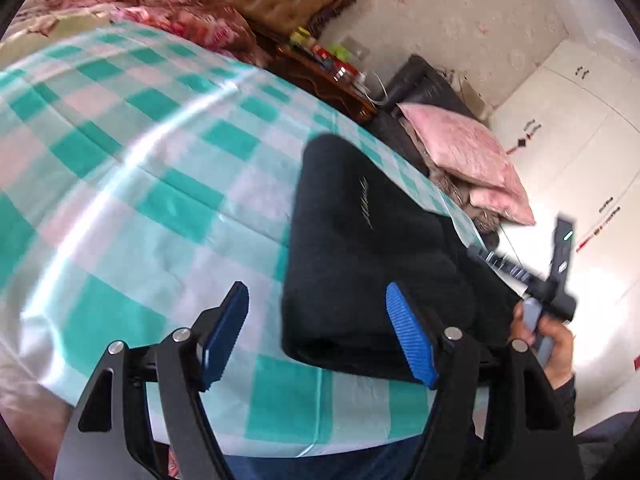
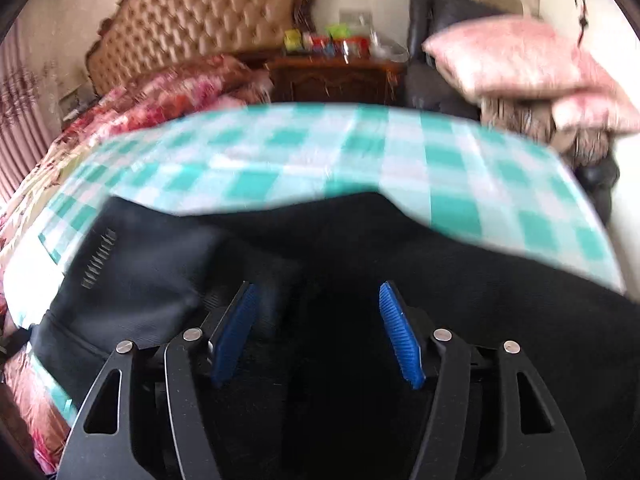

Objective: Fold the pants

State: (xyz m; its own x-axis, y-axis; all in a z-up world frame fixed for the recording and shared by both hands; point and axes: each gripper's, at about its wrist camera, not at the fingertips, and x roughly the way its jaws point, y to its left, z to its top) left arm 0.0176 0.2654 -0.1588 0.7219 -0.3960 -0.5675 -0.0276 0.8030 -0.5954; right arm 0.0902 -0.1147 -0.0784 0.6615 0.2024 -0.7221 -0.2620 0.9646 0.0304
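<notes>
Black pants (image 1: 360,240) lie folded into a thick stack on the teal-and-white checked sheet (image 1: 140,160), with a small light logo on top. My left gripper (image 1: 320,328) hovers at the stack's near left corner, its jaws open; the right pad (image 1: 412,340) overlaps the pants' near edge and the left pad stands over the sheet. In the right wrist view the pants (image 2: 360,240) fill the lower frame, blurred. My right gripper (image 2: 318,328) is just above the dark cloth, jaws open, gripping nothing. A hand (image 1: 556,344) holds that gripper at the stack's right side.
A floral blanket (image 2: 160,96) and tufted headboard (image 2: 200,16) lie at the bed's far end. A wooden nightstand (image 2: 336,76) carries several small items. Pink pillows (image 2: 512,56) are piled on a dark chair beside the bed. White wardrobe doors (image 1: 580,120) stand on the right.
</notes>
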